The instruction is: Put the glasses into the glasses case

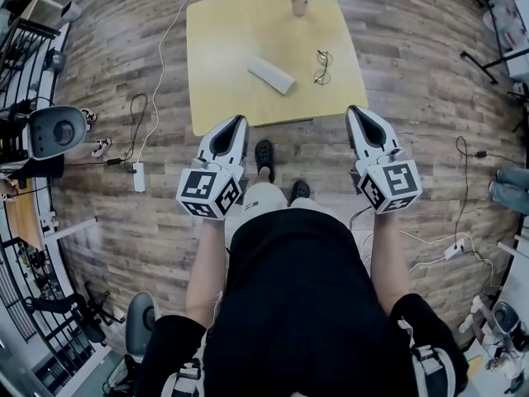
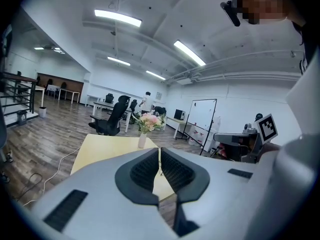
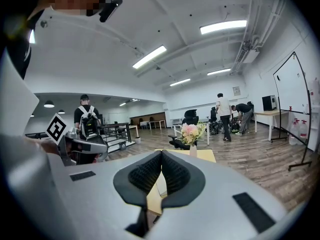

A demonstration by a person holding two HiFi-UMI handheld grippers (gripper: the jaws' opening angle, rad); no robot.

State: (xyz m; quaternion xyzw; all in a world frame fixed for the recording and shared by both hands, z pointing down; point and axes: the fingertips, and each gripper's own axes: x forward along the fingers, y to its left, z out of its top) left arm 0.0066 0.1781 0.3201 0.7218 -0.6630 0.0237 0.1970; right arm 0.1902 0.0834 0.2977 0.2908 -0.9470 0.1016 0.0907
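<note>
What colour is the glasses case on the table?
Glasses case: light grey, clearest in head view.

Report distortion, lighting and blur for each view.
Head view: strong fisheye, floorboards bow round the table; light is even, and the glasses are thin but legible. Left gripper view: dark rounded corners, a bright ceiling strip, a mosaic patch top right, and the left gripper fills the lower frame. Right gripper view: same vignette, glaring strip light, and the right gripper looms large.

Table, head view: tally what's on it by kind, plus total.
glasses case: 1
glasses: 1
vase of flowers: 1
Total: 3
</note>
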